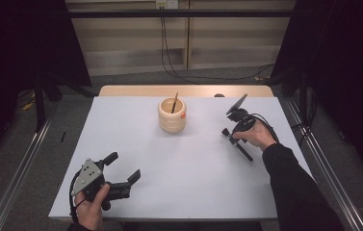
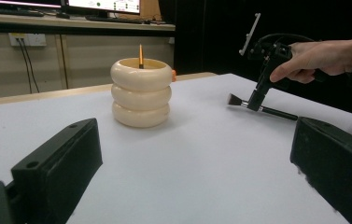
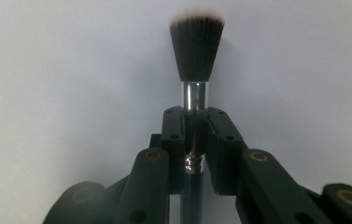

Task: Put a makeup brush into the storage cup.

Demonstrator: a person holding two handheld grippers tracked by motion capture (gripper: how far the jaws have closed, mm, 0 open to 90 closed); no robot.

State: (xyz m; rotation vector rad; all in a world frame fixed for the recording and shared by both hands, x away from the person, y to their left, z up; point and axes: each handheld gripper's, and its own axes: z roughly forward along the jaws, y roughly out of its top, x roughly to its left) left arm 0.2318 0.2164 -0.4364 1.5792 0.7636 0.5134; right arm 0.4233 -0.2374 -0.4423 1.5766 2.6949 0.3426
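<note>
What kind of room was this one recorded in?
Probably a lab or recording workspace: a white-topped table ringed by black curtains, aluminium floor rails, wall cables and computer monitors on a back bench.

The high view looks forward and down over the whole worktop. The left gripper view sits low, facing level across it toward the ringed holder, which both share. The right gripper view looks close down at the makeup brush.

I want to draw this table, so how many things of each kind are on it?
Makeup brush, held in the right tongs: 1
Cream ringed holder: 1
Thin stick in the holder: 1
Total: 3
</note>
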